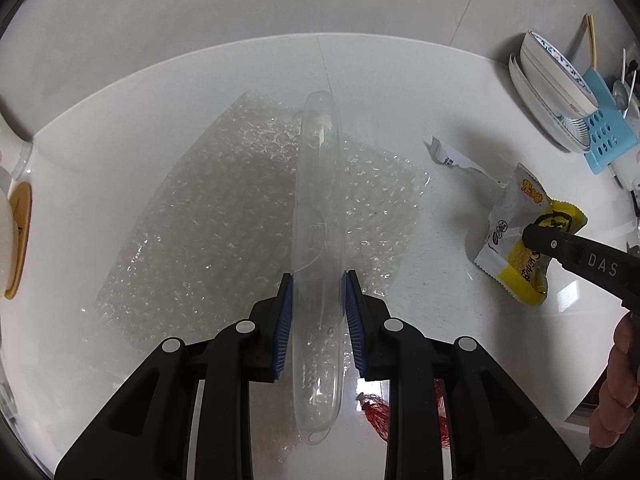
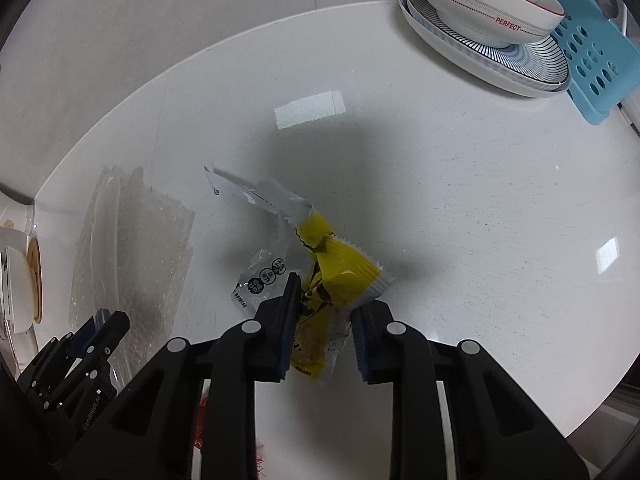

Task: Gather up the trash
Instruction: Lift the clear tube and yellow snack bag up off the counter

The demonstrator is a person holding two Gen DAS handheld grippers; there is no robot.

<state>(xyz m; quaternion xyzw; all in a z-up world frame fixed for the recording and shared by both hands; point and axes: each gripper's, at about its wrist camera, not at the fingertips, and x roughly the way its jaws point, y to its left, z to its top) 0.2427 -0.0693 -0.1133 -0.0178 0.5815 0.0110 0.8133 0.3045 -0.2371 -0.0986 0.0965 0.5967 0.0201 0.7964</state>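
My left gripper [image 1: 319,280] is shut on a long clear plastic case [image 1: 319,216], held edge-up over a sheet of bubble wrap [image 1: 224,216] on the white counter. The yellow and silver snack wrapper [image 2: 336,272] lies crumpled on the counter. My right gripper [image 2: 326,292] is open, its jaws on either side of the wrapper's near end. The wrapper [image 1: 520,224] and the right gripper also show at the right of the left wrist view. The bubble wrap [image 2: 132,248] and the left gripper show at the left of the right wrist view.
Stacked bowls and plates [image 2: 484,20] and a blue perforated rack [image 2: 596,52] stand at the back right. A cup on a wooden coaster [image 2: 24,292] sits at the left edge. Red mesh netting [image 1: 378,416] lies below the left gripper. A tiled wall [image 1: 240,8] backs the counter.
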